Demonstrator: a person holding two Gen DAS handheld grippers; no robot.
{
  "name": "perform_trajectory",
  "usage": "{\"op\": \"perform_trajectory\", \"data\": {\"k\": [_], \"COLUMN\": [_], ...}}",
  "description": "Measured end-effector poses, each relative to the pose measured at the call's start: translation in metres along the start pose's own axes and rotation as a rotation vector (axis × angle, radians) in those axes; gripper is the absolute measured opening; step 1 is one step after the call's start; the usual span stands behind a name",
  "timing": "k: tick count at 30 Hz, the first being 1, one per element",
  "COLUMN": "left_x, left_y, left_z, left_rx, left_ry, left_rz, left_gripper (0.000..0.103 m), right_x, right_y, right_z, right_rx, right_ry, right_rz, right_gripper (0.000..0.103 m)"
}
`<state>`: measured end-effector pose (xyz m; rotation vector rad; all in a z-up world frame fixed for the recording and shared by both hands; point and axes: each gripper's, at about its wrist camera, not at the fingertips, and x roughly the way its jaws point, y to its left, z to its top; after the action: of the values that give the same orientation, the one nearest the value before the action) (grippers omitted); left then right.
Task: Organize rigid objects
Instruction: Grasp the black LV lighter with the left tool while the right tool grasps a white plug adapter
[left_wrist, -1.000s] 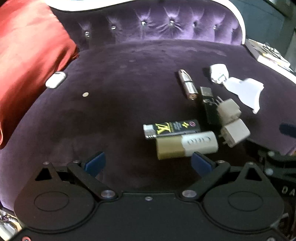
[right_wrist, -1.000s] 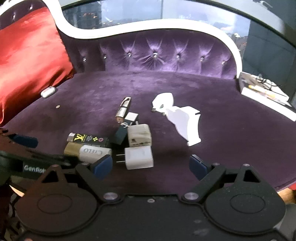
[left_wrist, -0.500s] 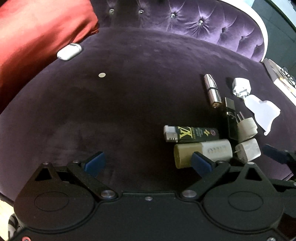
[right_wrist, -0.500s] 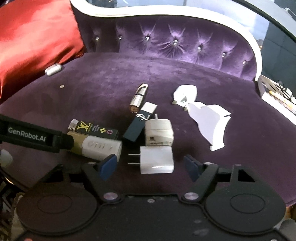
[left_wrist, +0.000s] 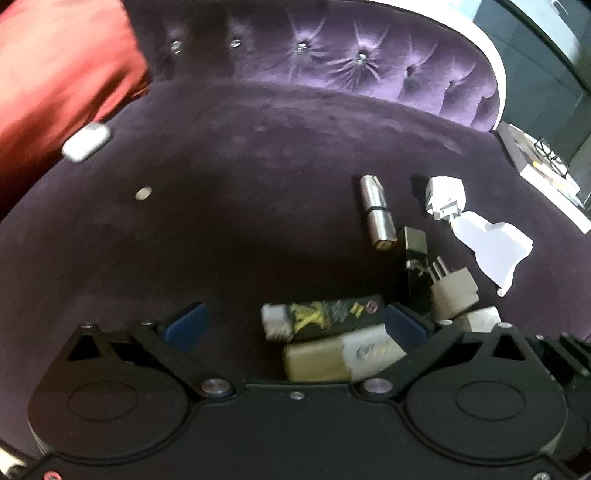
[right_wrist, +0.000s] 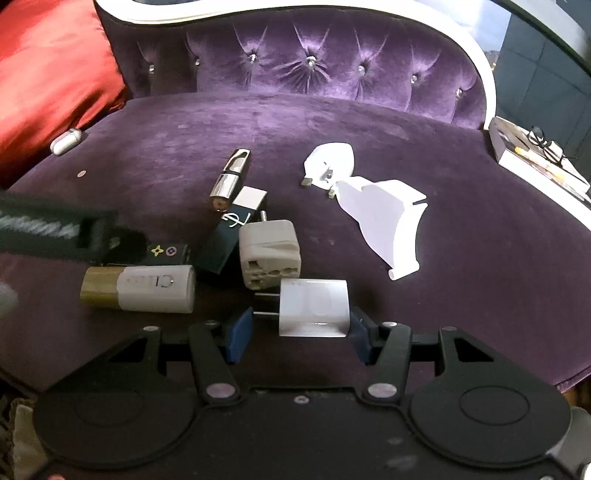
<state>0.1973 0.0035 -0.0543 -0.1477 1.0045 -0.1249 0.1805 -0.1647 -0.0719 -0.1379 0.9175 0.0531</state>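
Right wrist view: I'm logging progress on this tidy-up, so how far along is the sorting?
Nothing looks sorted yet: the silver lipstick tube, grey travel adapter and gold-and-white cylinder lie jumbled on the purple velvet seat. In hand: the right gripper brackets the white two-prong charger cube, jaws open; the left gripper hovers open over the black monogram lighter. Every item remains to be placed.

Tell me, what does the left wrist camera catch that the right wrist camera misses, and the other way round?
Only the left view shows the black lighter's white end and gold logo. Only the right view shows the socket holes of the grey travel adapter, the glasses on the books, and the right gripper around the white charger. Both show the silver lipstick, the coin and the red cushion.
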Motion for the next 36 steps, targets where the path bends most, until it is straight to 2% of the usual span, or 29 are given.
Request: {"op": "perform_trajectory", "data": {"k": [9, 20, 26, 28, 32, 34, 36], "left_x": [0.019, 0.022, 0.025, 0.025, 0.025, 0.026, 0.026], "left_y": [-0.018, -0.010, -0.013, -0.013, -0.012, -0.012, -0.012], "left_z": [0.001, -0.001, -0.002, -0.002, -0.002, -0.001, 0.000], "left_rx": [0.025, 0.008, 0.049, 0.050, 0.043, 0.042, 0.042], "left_ry": [0.034, 0.042, 0.047, 0.048, 0.051, 0.053, 0.054], "left_rz": [0.010, 0.088, 0.106, 0.108, 0.102, 0.100, 0.098], "left_gripper": [0.099, 0.099, 0.099, 0.099, 0.099, 0.099, 0.099], "right_x": [0.002, 0.004, 0.006, 0.007, 0.009, 0.011, 0.013], "right_y": [0.002, 0.005, 0.006, 0.007, 0.004, 0.002, 0.001], "right_z": [0.001, 0.003, 0.003, 0.003, 0.004, 0.005, 0.007], "right_rx": [-0.013, -0.022, -0.010, -0.006, 0.022, 0.039, 0.057], "right_ry": [0.001, 0.008, -0.001, -0.006, -0.006, 0.005, 0.020], "right_rz": [-0.009, -0.021, -0.041, -0.064, -0.055, -0.049, -0.033], "right_gripper": [0.053, 0.053, 0.062, 0.072, 0.075, 0.084, 0.088]}}
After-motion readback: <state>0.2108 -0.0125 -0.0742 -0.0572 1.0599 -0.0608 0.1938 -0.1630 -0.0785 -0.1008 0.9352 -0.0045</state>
